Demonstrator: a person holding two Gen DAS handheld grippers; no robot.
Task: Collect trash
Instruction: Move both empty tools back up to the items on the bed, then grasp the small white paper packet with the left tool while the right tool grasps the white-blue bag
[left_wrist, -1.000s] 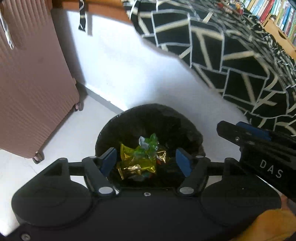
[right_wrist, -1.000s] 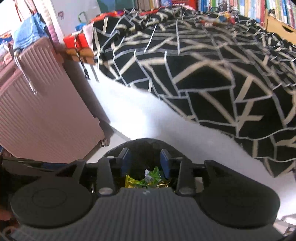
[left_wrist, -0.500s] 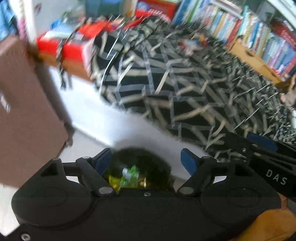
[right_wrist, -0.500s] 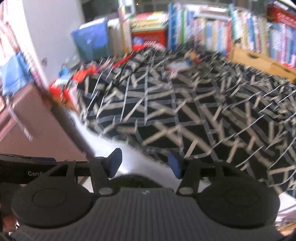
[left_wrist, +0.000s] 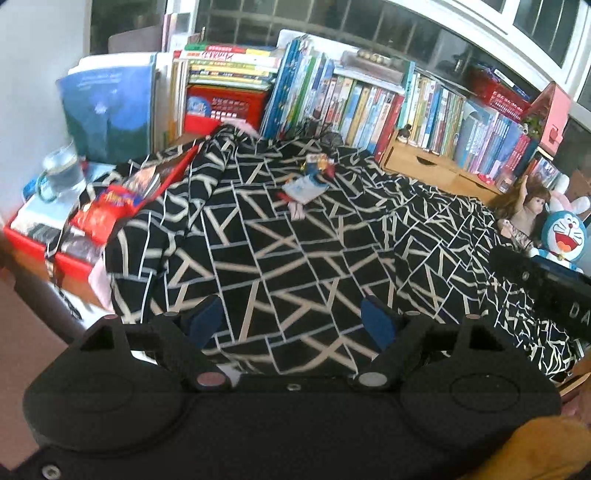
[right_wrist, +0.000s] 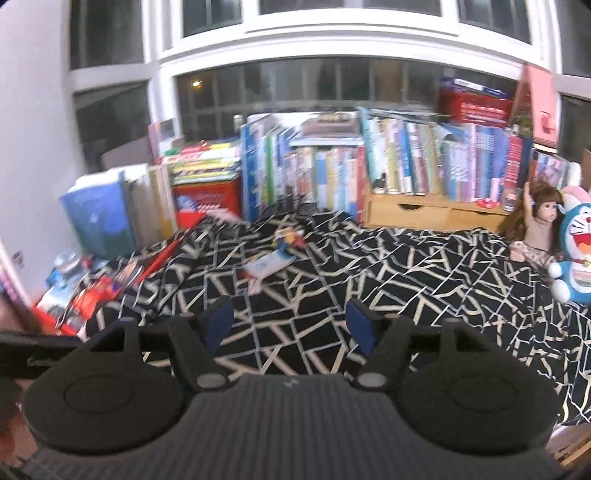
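Observation:
Both views look across a bed under a black blanket with pale lines (left_wrist: 295, 266). A white-and-blue wrapper (left_wrist: 304, 188) lies on the blanket's far middle, with a small colourful scrap (left_wrist: 318, 164) just behind it. The right wrist view shows the same wrapper (right_wrist: 269, 263) and scrap (right_wrist: 290, 236). My left gripper (left_wrist: 290, 317) is open and holds nothing, well short of the wrapper. My right gripper (right_wrist: 289, 319) has its jaws opening, with nothing between them. The trash bin is out of view.
Rows of books (left_wrist: 369, 99) line the far side behind the bed, above a wooden drawer box (left_wrist: 424, 162). A doll (right_wrist: 539, 225) and a blue plush toy (right_wrist: 576, 247) sit at the right. Red boxes, a magazine (left_wrist: 122, 199) and a glass jar (left_wrist: 61, 170) crowd the left.
Both grippers rose and tilted up from the black bin with wrappers inside; the bin dropped out of view and the bed and bookshelf came in. The right jaws widened.

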